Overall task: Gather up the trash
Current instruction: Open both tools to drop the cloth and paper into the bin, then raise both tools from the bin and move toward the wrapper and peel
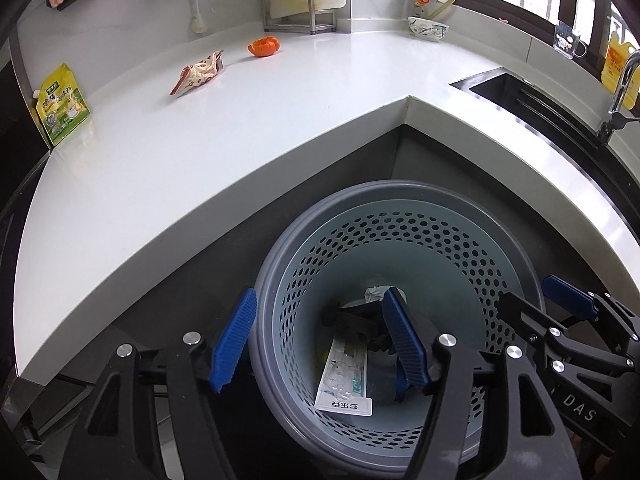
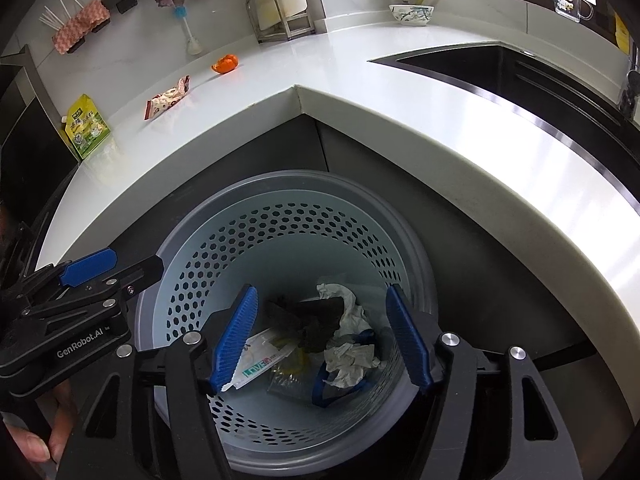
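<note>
A round grey bin (image 1: 280,256) with a pale perforated liner stands on the floor in the counter's inner corner; it also shows in the right wrist view (image 2: 404,216). Inside lie crumpled white paper (image 2: 352,356), a dark scrap (image 2: 316,320) and a flat white packet (image 1: 344,380). My left gripper (image 1: 320,340) is open and empty above the bin's left rim. My right gripper (image 2: 322,336) is open and empty over the bin's mouth. On the counter lie a red-and-white snack wrapper (image 1: 198,72) and orange peel (image 1: 263,46).
A yellow-green pouch (image 1: 62,106) stands at the counter's left end. A metal rack (image 1: 298,6) with a cutting board, a bowl (image 1: 428,28) and a bottle brush (image 1: 197,4) are at the back. A dark sink (image 2: 500,68) and faucet (image 1: 622,84) lie to the right.
</note>
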